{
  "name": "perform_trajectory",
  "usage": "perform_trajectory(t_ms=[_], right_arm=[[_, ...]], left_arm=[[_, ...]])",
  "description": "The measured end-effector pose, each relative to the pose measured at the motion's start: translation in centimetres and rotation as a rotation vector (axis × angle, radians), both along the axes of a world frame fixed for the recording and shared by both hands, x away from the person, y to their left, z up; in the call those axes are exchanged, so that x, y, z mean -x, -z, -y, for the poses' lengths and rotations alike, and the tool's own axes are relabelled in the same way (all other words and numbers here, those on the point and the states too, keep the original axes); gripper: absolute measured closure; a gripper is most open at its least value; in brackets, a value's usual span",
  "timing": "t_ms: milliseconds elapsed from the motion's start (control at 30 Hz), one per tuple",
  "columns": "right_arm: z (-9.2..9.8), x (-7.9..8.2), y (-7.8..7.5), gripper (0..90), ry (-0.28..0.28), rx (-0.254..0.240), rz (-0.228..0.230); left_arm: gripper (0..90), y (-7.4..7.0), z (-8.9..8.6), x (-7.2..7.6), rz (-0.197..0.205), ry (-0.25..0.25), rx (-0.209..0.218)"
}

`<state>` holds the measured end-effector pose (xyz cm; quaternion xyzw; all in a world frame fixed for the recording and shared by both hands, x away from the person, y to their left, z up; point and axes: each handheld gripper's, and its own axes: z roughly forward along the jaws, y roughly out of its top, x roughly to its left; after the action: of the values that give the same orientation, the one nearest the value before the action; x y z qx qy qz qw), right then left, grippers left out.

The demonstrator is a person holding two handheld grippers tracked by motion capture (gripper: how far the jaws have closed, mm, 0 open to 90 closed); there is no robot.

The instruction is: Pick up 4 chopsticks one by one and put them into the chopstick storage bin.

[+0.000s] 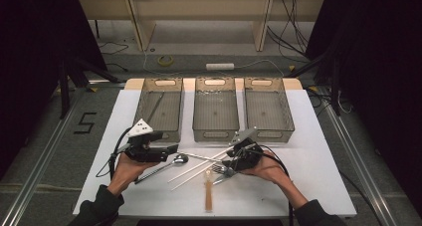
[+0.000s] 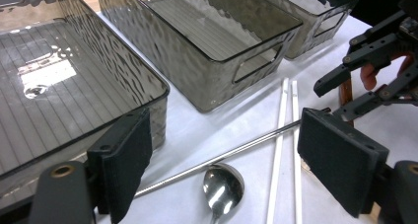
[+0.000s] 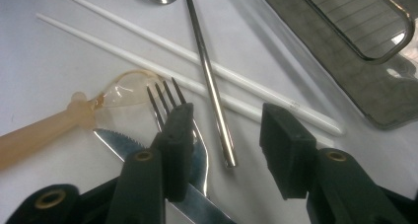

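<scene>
Cutlery lies loose on the white table [image 1: 308, 176] in front of me. My left gripper [image 1: 172, 148] [image 2: 231, 160] stands open above a metal spoon [image 1: 179, 160] [image 2: 223, 187] and grips nothing. My right gripper [image 1: 230, 165] [image 3: 231, 145] is open too, low over the pile. The end of a metal chopstick [image 3: 217, 115] [image 2: 231, 152] lies between its jaws, untouched by the pads. Its left jaw covers part of a fork [image 3: 165, 98] and a serrated knife [image 3: 123, 142]. Two white chopsticks [image 3: 197, 56] [image 1: 196, 171] cross under the metal one. Beside them is an amber plastic spoon [image 3: 123, 88] [image 1: 209, 196].
Three smoky translucent bins stand in a row behind the cutlery: left [image 1: 160, 131], middle [image 1: 215, 131], right [image 1: 268, 131]. A thin rod-like item lies in the left bin. The left bin's near corner [image 2: 157, 100] is close to my left gripper.
</scene>
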<state>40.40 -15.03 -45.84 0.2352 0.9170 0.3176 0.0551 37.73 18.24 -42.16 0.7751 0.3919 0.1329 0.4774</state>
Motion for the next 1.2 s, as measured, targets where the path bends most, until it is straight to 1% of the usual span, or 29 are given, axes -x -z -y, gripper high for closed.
perform_trajectory(t_ms=[67,167,233,300,367,433,467,533,567,667,700,900,967,1000,1133,1200], right_arm=[[0.0,-0.1,0.1,59.8,-0.007,0.004,-0.005],[0.0,-0.1,0.2,61.2,-0.008,0.001,-0.008],[-0.1,-0.1,0.2,61.8,-0.011,0.011,-0.011],[-0.1,-0.1,0.2,62.6,-0.013,0.005,-0.012],[-0.2,-0.1,0.2,63.4,-0.014,0.012,-0.014],[-0.2,-0.2,0.3,64.4,-0.015,0.014,-0.018],[-0.3,-0.2,0.3,65.1,-0.024,0.018,-0.012],[-0.4,-0.2,0.4,66.4,-0.027,0.03,-0.014],[-0.4,-0.3,0.5,67.1,-0.038,0.037,-0.01],[-0.6,-0.4,0.8,69.3,-0.034,0.045,-0.02],[-0.6,-0.5,0.9,70.3,-0.042,0.049,-0.02],[-0.8,-0.7,1.3,76.0,-0.05,0.064,-0.038],[-0.8,-0.8,1.4,77.6,-0.055,0.074,-0.03],[-0.9,-0.8,1.4,78.2,-0.051,0.074,-0.035],[-0.9,-0.9,1.5,79.7,-0.065,0.074,-0.032],[-1.0,-0.9,1.5,82.0,-0.062,0.079,-0.034]], left_arm=[[20.8,0.1,0.1,0.2,0.0,0.003,-0.001],[20.7,0.4,0.3,0.6,-0.022,0.003,0.024],[20.6,0.6,0.5,0.9,-0.013,0.002,0.007],[20.6,0.5,0.5,1.0,-0.008,0.004,0.008],[20.6,0.5,0.5,1.1,-0.003,0.002,0.015],[20.5,0.6,0.6,1.2,-0.004,0.0,0.016],[20.5,0.6,0.5,1.2,-0.004,0.003,0.01],[20.4,0.8,0.6,1.3,-0.009,-0.001,0.018],[20.4,0.8,0.6,1.4,-0.012,0.002,0.019],[20.3,0.9,0.7,1.5,-0.01,0.007,0.012],[20.3,1.0,0.7,1.5,-0.01,0.008,0.007],[20.3,1.0,0.8,1.6,-0.009,0.008,0.008],[20.3,1.0,0.8,1.6,-0.01,0.009,0.007],[20.3,1.0,0.8,1.6,-0.01,0.01,0.007],[20.3,1.0,0.9,1.6,-0.012,0.018,0.001],[20.3,1.0,0.9,1.6,-0.012,0.02,0.0]])
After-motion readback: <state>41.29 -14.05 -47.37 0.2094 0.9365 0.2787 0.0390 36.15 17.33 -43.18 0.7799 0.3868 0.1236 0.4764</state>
